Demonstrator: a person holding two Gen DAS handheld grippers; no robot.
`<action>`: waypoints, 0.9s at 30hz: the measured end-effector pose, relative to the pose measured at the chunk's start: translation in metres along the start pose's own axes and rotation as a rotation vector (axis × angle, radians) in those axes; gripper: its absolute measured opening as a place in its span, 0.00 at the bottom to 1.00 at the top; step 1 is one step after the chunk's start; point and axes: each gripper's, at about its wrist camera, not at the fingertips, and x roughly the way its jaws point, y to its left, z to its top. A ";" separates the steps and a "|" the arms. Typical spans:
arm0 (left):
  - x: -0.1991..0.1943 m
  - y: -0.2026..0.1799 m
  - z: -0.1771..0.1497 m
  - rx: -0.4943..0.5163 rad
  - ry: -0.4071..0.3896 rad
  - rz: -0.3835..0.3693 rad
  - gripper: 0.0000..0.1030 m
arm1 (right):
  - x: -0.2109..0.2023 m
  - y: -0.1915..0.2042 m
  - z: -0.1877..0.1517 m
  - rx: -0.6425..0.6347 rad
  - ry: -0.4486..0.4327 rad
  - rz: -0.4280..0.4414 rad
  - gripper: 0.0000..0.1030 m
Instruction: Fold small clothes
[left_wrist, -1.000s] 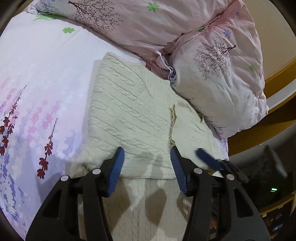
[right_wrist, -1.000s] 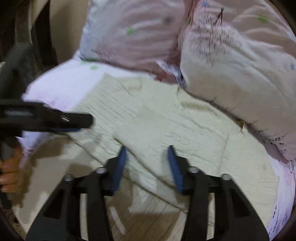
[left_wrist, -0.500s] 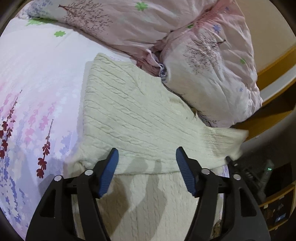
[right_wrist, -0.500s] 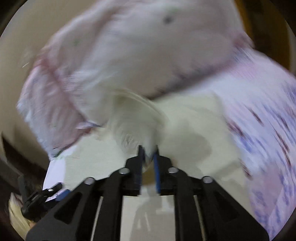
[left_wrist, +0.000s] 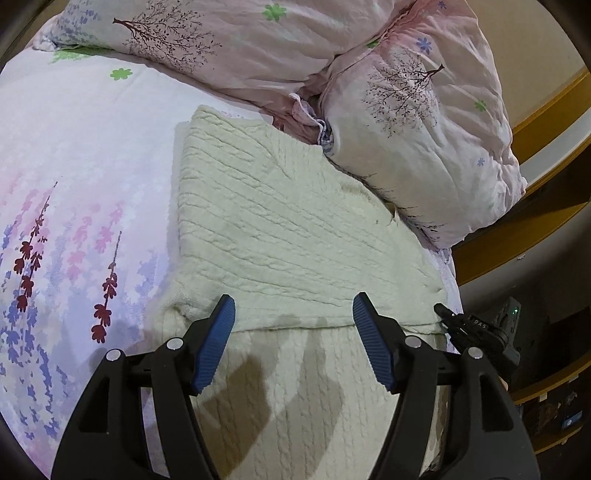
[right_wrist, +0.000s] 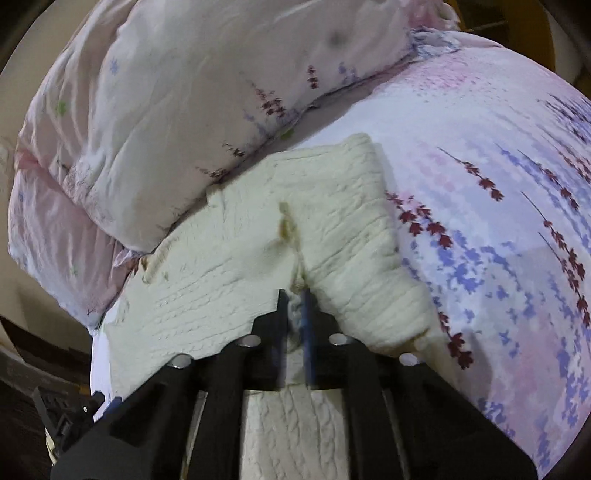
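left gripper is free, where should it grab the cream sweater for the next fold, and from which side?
Probably the near folded edge of the cream sweater, straight ahead of the open left gripper: it is a raised lip. The right gripper is pinching the same garment.

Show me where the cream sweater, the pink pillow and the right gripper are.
cream sweater (left_wrist: 295, 229), left wrist view, middle of the folded knit.
pink pillow (left_wrist: 424, 122), left wrist view, its printed face.
right gripper (right_wrist: 295, 317), right wrist view, between its fingertips.
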 end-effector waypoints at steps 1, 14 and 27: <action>0.000 0.000 0.000 0.003 0.000 0.000 0.65 | -0.006 0.001 -0.001 -0.005 -0.027 0.008 0.06; -0.032 -0.007 -0.019 0.066 -0.022 -0.014 0.66 | -0.041 -0.007 -0.011 -0.081 -0.042 -0.067 0.32; -0.113 0.036 -0.104 0.019 -0.042 0.004 0.66 | -0.131 -0.085 -0.083 -0.060 0.106 0.080 0.44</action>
